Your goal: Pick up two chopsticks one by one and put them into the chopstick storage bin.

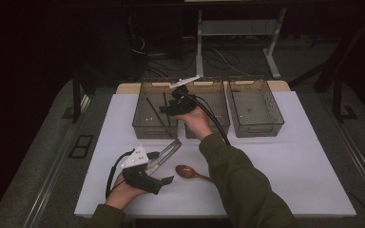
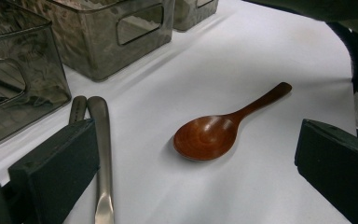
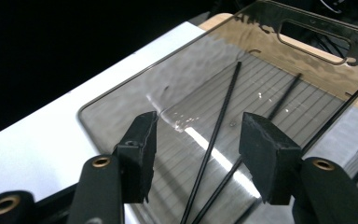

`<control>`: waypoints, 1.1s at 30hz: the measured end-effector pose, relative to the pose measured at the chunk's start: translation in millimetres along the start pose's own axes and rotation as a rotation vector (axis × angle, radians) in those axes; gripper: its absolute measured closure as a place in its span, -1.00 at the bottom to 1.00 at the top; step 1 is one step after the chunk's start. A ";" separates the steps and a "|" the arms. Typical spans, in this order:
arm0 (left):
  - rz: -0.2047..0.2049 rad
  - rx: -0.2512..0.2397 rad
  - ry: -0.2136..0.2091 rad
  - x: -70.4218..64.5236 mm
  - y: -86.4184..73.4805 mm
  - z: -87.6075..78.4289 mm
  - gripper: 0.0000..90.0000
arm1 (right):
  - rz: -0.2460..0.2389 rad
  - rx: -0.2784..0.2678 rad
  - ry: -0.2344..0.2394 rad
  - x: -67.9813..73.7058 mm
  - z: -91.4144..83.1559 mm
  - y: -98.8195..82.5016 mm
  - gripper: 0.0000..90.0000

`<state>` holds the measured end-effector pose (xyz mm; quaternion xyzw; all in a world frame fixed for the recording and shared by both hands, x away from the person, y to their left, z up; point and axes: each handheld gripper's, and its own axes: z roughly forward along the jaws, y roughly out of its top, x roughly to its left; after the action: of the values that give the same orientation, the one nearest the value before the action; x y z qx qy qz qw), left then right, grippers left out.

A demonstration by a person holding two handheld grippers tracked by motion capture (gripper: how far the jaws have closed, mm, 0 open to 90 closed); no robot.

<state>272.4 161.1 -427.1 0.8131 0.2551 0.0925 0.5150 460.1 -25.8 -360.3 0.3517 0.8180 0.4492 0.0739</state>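
Lying flat — 2 thin black chopsticks (image 3: 214,140)

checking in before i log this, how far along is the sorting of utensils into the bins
Done: two black chopsticks lie in the left bin. In hand: the right gripper hangs over that bin, jaws apart with nothing between them, apparently just after a drop. The left gripper is open, aimed at the wooden spoon. Left: the spoon and the metal tongs are on the table; the right bin looks empty.
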 end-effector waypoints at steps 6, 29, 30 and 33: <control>0.005 0.004 0.003 -0.2 -0.2 0.8 -1.00 | -0.036 -0.015 0.026 -3.5 -21.8 -11.2 -0.16; 0.002 0.014 0.009 0.4 -1.6 1.2 -1.00 | -0.075 -0.093 0.124 -21.6 -114.6 -78.0 -0.37; 0.006 0.015 0.009 0.4 -1.5 1.5 -1.00 | -0.074 -0.095 0.125 -21.6 -118.3 -81.1 -0.37; 0.008 0.018 0.011 0.0 -1.4 1.7 -1.00 | -0.068 -0.107 0.136 -22.7 -128.9 -90.8 -0.38</control>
<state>272.8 160.2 -429.1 0.8182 0.2554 0.0965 0.5059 374.5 -160.1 -360.7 0.2880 0.8074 0.5123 0.0518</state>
